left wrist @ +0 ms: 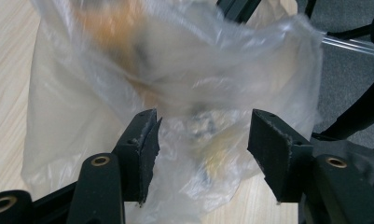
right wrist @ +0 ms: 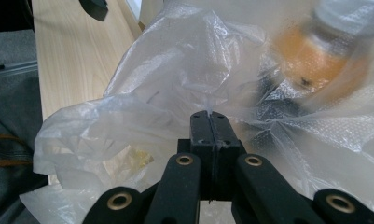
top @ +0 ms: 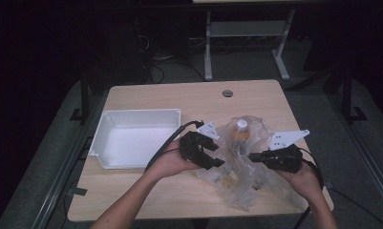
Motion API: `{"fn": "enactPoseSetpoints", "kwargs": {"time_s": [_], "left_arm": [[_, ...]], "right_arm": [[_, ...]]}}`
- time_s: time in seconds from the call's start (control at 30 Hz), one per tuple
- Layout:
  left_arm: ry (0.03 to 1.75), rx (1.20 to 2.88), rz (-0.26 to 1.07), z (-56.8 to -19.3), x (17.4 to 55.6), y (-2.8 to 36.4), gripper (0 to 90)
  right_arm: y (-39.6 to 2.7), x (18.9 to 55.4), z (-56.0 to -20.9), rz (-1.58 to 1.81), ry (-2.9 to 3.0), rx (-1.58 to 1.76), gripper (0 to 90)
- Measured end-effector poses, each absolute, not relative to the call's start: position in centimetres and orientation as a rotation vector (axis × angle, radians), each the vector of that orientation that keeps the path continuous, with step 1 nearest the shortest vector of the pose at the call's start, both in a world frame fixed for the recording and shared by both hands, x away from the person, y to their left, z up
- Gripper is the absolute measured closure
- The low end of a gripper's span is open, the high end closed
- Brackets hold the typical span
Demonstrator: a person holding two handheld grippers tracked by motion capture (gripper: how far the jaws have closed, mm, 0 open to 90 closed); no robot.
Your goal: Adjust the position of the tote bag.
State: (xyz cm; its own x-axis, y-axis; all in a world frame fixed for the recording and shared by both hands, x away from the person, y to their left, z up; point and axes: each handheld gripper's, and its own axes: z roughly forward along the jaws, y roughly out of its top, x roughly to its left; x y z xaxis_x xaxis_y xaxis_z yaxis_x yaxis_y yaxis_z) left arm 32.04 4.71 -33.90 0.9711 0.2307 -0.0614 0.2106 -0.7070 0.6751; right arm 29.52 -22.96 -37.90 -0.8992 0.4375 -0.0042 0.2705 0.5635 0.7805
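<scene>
A clear plastic bag (top: 244, 164) stands crumpled on the wooden table (top: 179, 98), right of the middle. Inside it is a bottle (top: 241, 130) with orange contents and a white cap, seen blurred through the film in the right gripper view (right wrist: 315, 53). My left gripper (top: 215, 155) is at the bag's left side with its jaws apart (left wrist: 203, 140); the film of the bag (left wrist: 198, 70) bulges between them, and the pads do not press on it. My right gripper (top: 253, 156) is at the bag's right side, shut on a fold of the bag's film (right wrist: 211, 114).
An empty white tray (top: 132, 113) lies at the table's left, close to my left hand. A round cable hole (top: 227, 93) is near the far edge. Beyond the table stand the white legs of another desk (top: 208, 47). The table's right edge runs close to my right hand.
</scene>
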Motion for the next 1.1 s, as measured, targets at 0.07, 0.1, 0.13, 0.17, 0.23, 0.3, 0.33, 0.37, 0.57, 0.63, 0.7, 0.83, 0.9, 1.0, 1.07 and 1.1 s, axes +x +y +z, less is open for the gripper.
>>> {"fn": "enactPoseSetpoints", "kwargs": {"time_s": [0.07,0.1,0.13,0.17,0.23,0.3,0.33,0.37,0.57,0.63,0.7,0.83,0.9,1.0,1.07,1.1], "left_arm": [[0.304,2.381,0.048,-33.7,32.0,4.3,41.5],[0.302,2.386,0.049,-33.6,32.0,4.1,40.7],[0.299,2.388,0.046,-33.5,32.0,3.9,40.4],[0.299,2.388,0.046,-33.5,32.0,3.9,39.9],[0.296,2.381,0.049,-33.3,32.0,3.4,39.4],[0.299,2.373,0.052,-33.0,32.0,3.0,38.5],[0.316,2.373,0.061,-32.8,32.0,2.5,38.0],[0.316,2.373,0.061,-32.8,32.0,2.5,37.5],[0.371,2.356,0.058,-32.3,32.5,1.5,38.0],[0.399,2.353,0.059,-32.3,32.6,1.1,38.4],[0.444,2.373,0.078,-32.6,32.8,0.5,39.1],[0.5,2.407,0.053,-33.5,33.7,0.1,48.7],[0.519,2.415,0.018,-34.0,34.0,-0.1,52.7],[0.522,2.427,0.043,-34.5,34.0,-0.2,71.3],[0.517,2.436,0.045,-34.7,34.2,-0.2,75.8],[0.518,2.426,0.05,-34.8,34.2,-0.1,84.2]], "right_arm": [[-22.8,29.5,-38.0,1.25,2.595,0.591,89.5],[-22.8,29.5,-38.1,1.249,2.597,0.589,89.5],[-22.7,29.5,-38.2,1.245,2.6,0.596,89.6],[-22.7,29.6,-38.2,1.241,2.6,0.592,89.5],[-22.6,29.6,-38.3,1.237,2.606,0.592,89.5],[-22.5,29.6,-38.5,1.231,2.602,0.588,89.5],[-22.5,29.6,-38.5,1.231,2.603,0.589,89.5],[-22.5,29.6,-38.6,1.228,2.603,0.589,89.5],[-22.5,29.5,-38.7,1.225,2.593,0.587,89.5],[-22.5,29.4,-38.8,1.228,2.592,0.59,89.4],[-22.6,29.4,-38.8,1.226,2.592,0.59,89.4],[-22.6,29.2,-38.6,1.228,2.584,0.585,89.4],[-22.6,29.1,-38.5,1.233,2.581,0.585,89.4],[-22.4,29.1,-38.5,1.238,2.585,0.573,89.3],[-22.4,29.1,-38.5,1.229,2.589,0.572,89.3],[-22.4,29.2,-38.5,1.223,2.588,0.563,89.2]]}}
